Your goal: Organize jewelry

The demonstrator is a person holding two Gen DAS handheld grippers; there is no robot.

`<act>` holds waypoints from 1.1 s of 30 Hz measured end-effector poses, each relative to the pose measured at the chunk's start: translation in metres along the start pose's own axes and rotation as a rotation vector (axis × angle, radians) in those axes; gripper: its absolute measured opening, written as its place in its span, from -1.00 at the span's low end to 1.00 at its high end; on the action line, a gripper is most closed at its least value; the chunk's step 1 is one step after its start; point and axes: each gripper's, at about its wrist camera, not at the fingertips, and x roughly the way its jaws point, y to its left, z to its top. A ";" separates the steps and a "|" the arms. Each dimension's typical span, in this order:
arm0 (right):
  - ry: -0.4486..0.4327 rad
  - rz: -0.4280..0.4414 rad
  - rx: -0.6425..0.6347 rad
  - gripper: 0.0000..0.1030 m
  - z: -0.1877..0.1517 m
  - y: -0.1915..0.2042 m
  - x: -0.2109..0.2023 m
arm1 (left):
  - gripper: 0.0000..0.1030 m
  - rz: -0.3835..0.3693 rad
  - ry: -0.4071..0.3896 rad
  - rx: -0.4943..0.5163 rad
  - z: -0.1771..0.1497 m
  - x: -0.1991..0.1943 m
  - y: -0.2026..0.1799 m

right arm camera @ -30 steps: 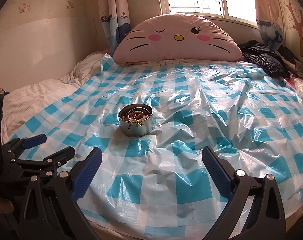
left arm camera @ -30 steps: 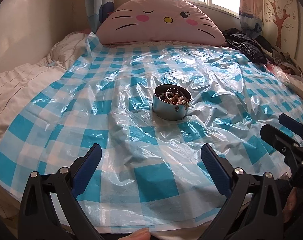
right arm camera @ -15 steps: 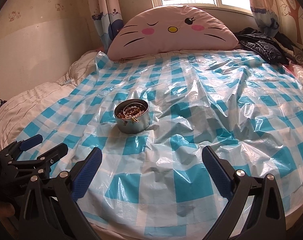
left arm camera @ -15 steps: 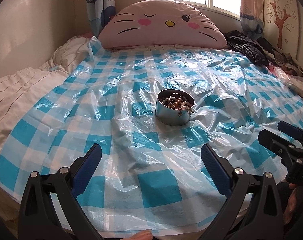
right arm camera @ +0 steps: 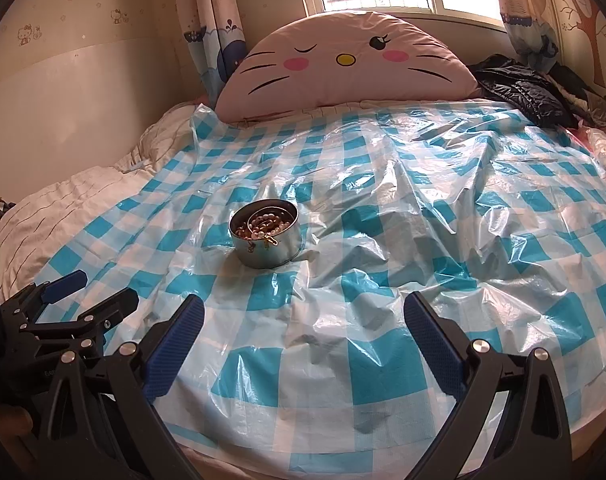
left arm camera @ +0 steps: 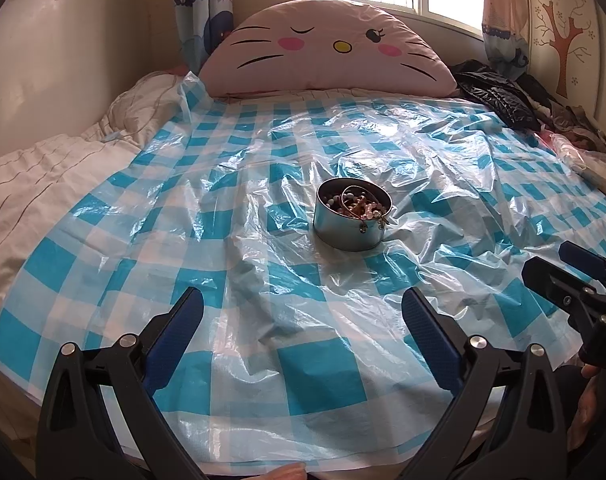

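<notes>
You are bringing both tongs in closer over the bed: across the last second the round metal tin (left arm camera: 351,219) is sitting a little larger and nearer the middle of each view, and the cat-face cushion (left arm camera: 327,54) is rising higher in frame, so you are leaning forward and tilting up slightly. Nothing on the bed is shifting meanwhile; the tin is standing where it stood, upright on the crinkled blue-checked plastic sheet (left arm camera: 263,364). The left tongs (left arm camera: 303,322) are standing wide open with nothing between the blue pads, and the right tongs (right arm camera: 304,322) are gaping just as wide and are equally empty. Each is showing at the edge of the other's view, low over the near edge of the sheet. The jewelry (right arm camera: 263,224) is lying heaped inside the tin, a tangle of pale and brown beads with a thin gold-coloured hoop on top, and one small gold piece (right arm camera: 271,240) is hanging over the near rim. No jewelry is showing loose on the sheet, so this scene is fitting either pieces gathered in or pieces waiting to be sorted out.
</notes>
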 end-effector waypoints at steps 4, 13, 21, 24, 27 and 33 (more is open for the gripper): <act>0.000 -0.001 -0.002 0.86 0.000 0.001 0.000 | 0.85 -0.001 0.003 -0.012 0.000 0.000 0.003; 0.001 -0.003 -0.002 0.86 0.000 0.001 0.000 | 0.85 -0.003 0.005 -0.018 0.000 0.001 0.005; 0.001 -0.003 -0.001 0.86 0.000 0.002 0.000 | 0.85 -0.001 0.006 -0.011 0.000 0.001 0.006; 0.001 -0.003 -0.002 0.86 0.000 0.002 0.000 | 0.85 0.002 0.007 -0.010 -0.001 0.001 0.005; 0.001 -0.003 -0.002 0.86 0.000 0.002 0.000 | 0.85 0.001 0.007 -0.012 0.000 0.001 0.005; 0.001 -0.003 -0.002 0.86 0.000 0.002 0.000 | 0.85 0.006 0.016 -0.007 -0.002 0.002 0.002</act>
